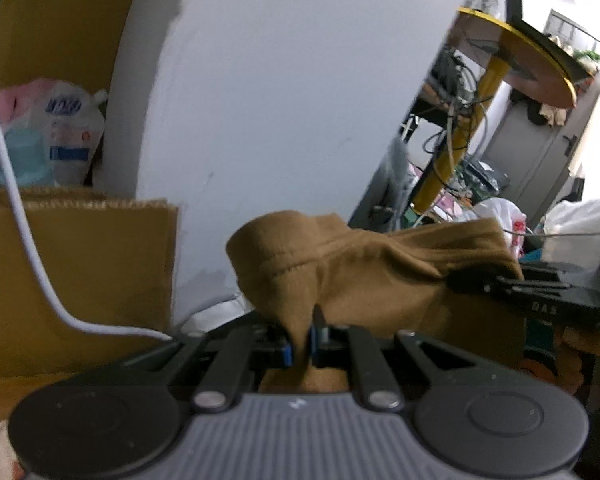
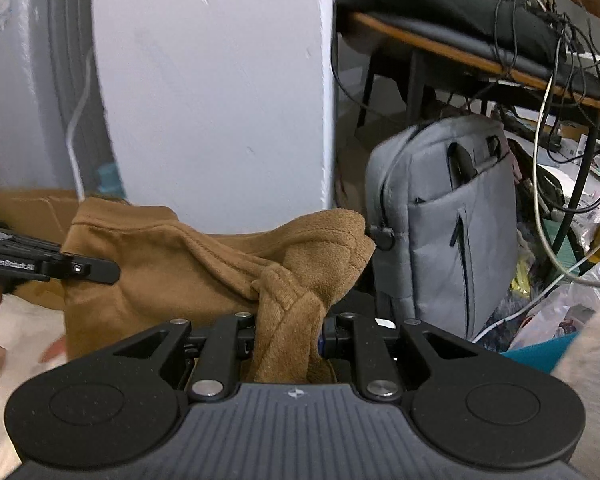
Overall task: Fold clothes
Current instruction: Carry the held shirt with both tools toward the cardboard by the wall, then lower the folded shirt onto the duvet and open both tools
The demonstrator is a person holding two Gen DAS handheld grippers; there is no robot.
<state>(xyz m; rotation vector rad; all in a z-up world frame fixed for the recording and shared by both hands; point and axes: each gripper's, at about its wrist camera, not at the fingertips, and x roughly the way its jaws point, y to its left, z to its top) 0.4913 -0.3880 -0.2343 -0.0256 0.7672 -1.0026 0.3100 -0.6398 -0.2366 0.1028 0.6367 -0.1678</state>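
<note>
Brown garment (image 1: 364,272) hangs stretched between both claws: the left claw (image 1: 302,346) pinches a thin fold, the right claw (image 2: 288,336) is clamped on a thicker bunch. The step looks like carrying an edge over for a fold; next comes laying it flat. A cardboard box (image 1: 80,280) left, a grey bag (image 2: 444,216) right and a white pillar (image 2: 220,92) beyond crowd the space.

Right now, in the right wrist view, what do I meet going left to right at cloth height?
left gripper → brown garment → right gripper shut on its bunched edge → grey bag → plastic bag
</note>
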